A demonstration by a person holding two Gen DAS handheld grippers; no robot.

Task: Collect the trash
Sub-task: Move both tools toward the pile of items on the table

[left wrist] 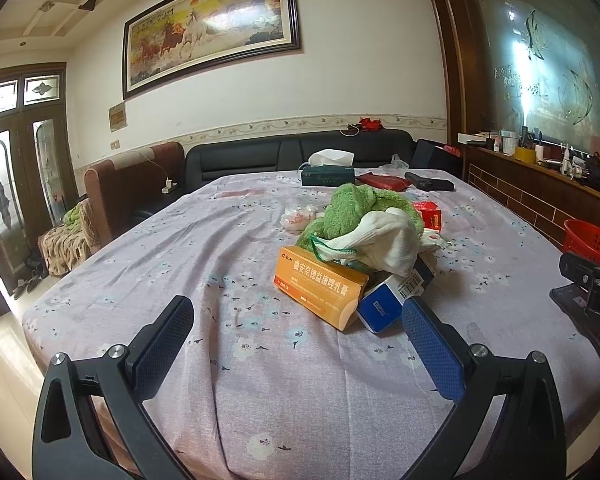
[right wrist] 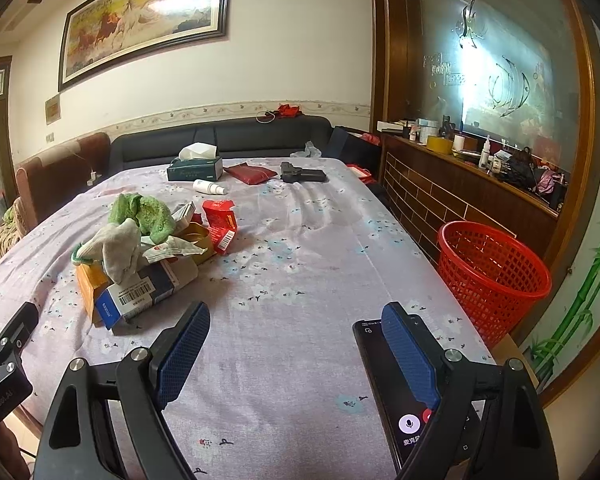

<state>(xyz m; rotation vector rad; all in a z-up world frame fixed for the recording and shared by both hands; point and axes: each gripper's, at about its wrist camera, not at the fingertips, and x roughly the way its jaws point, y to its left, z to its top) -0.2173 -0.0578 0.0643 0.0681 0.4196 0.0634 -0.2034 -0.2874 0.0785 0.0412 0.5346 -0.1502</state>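
A trash pile lies on the floral-clothed table (left wrist: 220, 248): an orange carton (left wrist: 320, 286), a blue-and-white box (left wrist: 384, 300), a red box (left wrist: 430, 216), a green cloth (left wrist: 352, 208) and a white cloth (left wrist: 392, 240). The pile also shows in the right wrist view, with the blue box (right wrist: 136, 296) and red box (right wrist: 220, 224). My left gripper (left wrist: 298, 320) is open and empty, just short of the orange carton. My right gripper (right wrist: 296, 330) is open and empty, over bare cloth. A red mesh basket (right wrist: 496, 276) stands beside the table's right edge.
A phone (right wrist: 396, 392) lies under my right gripper's right finger. At the far end are a tissue box (right wrist: 196, 168), a white bottle (right wrist: 208, 187), a dark red pouch (right wrist: 252, 172) and a black object (right wrist: 302, 174). A dark sofa (left wrist: 300, 148) lies beyond; a cluttered wooden counter (right wrist: 460, 184) runs along the right.
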